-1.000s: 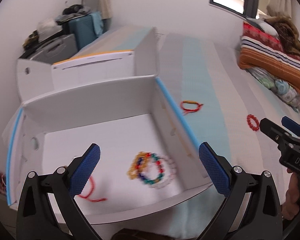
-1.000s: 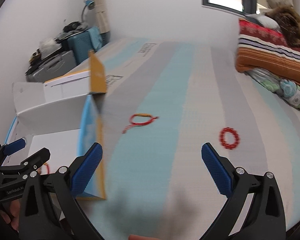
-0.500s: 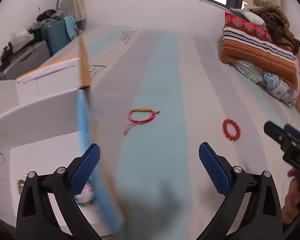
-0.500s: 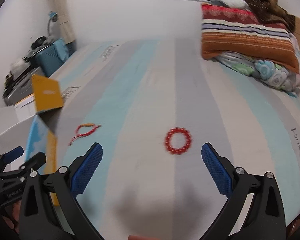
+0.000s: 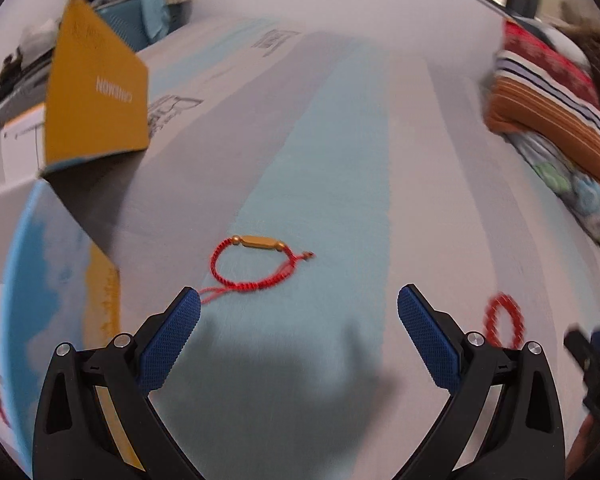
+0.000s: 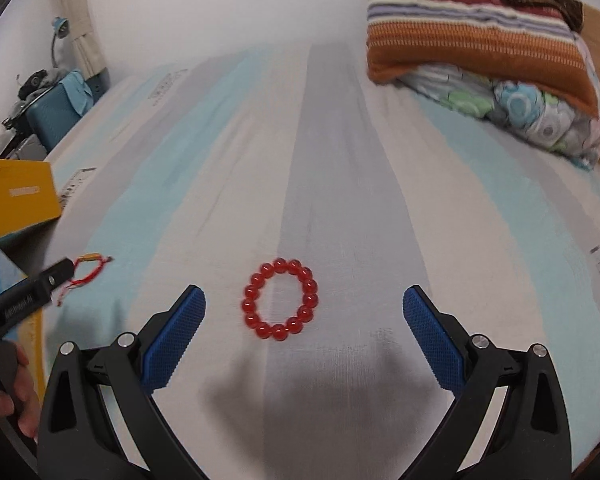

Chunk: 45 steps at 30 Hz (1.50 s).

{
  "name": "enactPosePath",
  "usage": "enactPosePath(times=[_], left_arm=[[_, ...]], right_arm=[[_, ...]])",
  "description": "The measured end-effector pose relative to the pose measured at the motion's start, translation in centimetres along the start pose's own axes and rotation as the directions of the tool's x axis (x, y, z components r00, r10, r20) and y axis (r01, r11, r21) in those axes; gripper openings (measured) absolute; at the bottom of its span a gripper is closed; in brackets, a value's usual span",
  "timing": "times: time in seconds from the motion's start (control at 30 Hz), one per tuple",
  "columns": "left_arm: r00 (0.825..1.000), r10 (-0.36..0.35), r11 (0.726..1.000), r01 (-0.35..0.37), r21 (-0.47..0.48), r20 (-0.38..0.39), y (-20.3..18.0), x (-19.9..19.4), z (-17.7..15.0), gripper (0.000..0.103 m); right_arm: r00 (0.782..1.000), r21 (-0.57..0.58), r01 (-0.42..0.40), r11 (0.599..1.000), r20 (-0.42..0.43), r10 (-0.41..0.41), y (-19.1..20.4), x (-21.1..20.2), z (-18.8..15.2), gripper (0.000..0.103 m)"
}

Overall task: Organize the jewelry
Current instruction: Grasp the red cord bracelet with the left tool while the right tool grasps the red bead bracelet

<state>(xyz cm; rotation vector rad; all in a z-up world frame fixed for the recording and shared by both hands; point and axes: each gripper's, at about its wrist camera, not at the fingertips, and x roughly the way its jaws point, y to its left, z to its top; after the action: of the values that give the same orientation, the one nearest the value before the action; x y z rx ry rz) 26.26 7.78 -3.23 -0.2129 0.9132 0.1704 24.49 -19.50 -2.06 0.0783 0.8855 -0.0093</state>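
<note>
A red cord bracelet with a gold bar (image 5: 256, 264) lies on the striped bed sheet, just ahead of my open, empty left gripper (image 5: 298, 328); it also shows in the right wrist view (image 6: 90, 270). A red bead bracelet (image 6: 280, 298) lies just ahead of my open, empty right gripper (image 6: 303, 320), between its fingers' line; it appears blurred in the left wrist view (image 5: 504, 322). The open cardboard box (image 5: 56, 248) with blue and yellow sides stands at the left, holding jewelry barely visible at its edge.
Folded striped blankets and a floral pillow (image 6: 500, 64) lie at the back right of the bed. The box's yellow flap (image 5: 96, 92) sticks up at left. A suitcase and clutter (image 6: 56, 112) stand beyond the bed's far left.
My left gripper has swung right from over the box to the cord bracelet. My right gripper has moved right and closer to the red bead bracelet. Both stayed open.
</note>
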Motion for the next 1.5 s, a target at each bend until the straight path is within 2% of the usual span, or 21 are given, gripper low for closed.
enactPosePath(times=[0.07, 0.17, 0.37, 0.5, 0.63, 0.8, 0.93, 1.0, 1.1, 1.3, 1.5], left_arm=[[0.999, 0.036, 0.998, -0.035, -0.046, 0.029, 0.8, 1.7, 0.3, 0.097], [0.994, 0.104, 0.994, -0.103, -0.048, 0.015, 1.2, 4.4, 0.8, 0.097], [0.994, 0.108, 0.994, -0.109, -0.026, -0.019, 1.7, 7.1, 0.9, 0.097], [0.992, 0.129, 0.991, -0.129, 0.017, -0.009, 1.0, 7.9, 0.4, 0.096], [0.992, 0.127, 0.992, -0.127, 0.016, -0.002, 1.1, 8.0, 0.6, 0.095], [0.993, 0.118, 0.992, -0.118, 0.041, 0.014, 0.7, 7.6, 0.1, 0.059], [0.995, 0.098, 0.993, -0.099, 0.07, 0.014, 0.1, 7.4, -0.3, 0.038], [0.996, 0.085, 0.993, -0.085, 0.082, 0.009, -0.2, 7.2, -0.5, 0.026], [0.998, 0.069, 0.993, -0.069, 0.098, 0.004, -0.6, 7.1, -0.6, 0.018], [0.998, 0.066, 0.99, -0.064, 0.127, -0.009, -0.9, 6.7, -1.0, 0.016], [1.0, -0.001, 0.989, 0.003, 0.145, -0.018, -1.2, 5.4, -1.1, 0.015]], right_arm=[[1.0, 0.019, 0.01, 1.0, -0.026, -0.01, -0.5, 1.8, -0.6, 0.092], [0.998, 0.036, 0.019, 0.999, -0.063, -0.016, -1.0, 3.8, -0.9, 0.089], [0.998, 0.034, 0.031, 0.999, -0.063, -0.029, -1.4, 4.9, -1.4, 0.086], [0.995, 0.019, 0.037, 0.999, -0.097, -0.035, -1.1, 5.9, -1.9, 0.069], [0.993, -0.011, 0.034, 0.999, -0.112, -0.035, -0.5, 6.3, -2.0, 0.055], [0.991, -0.017, 0.021, 1.0, -0.132, -0.023, -0.3, 6.5, -2.1, 0.044], [0.99, 0.002, 0.014, 1.0, -0.143, -0.014, -0.6, 6.5, -2.1, 0.035], [0.989, -0.004, 0.01, 1.0, -0.146, -0.011, -0.4, 6.4, -2.1, 0.027], [0.989, -0.003, 0.005, 1.0, -0.15, -0.006, -0.4, 6.5, -2.1, 0.02], [0.991, -0.008, 0.007, 1.0, -0.134, -0.008, -0.5, 6.3, -2.0, 0.017], [0.994, -0.001, -0.003, 1.0, -0.11, 0.003, -0.6, 5.6, -1.9, 0.013]])
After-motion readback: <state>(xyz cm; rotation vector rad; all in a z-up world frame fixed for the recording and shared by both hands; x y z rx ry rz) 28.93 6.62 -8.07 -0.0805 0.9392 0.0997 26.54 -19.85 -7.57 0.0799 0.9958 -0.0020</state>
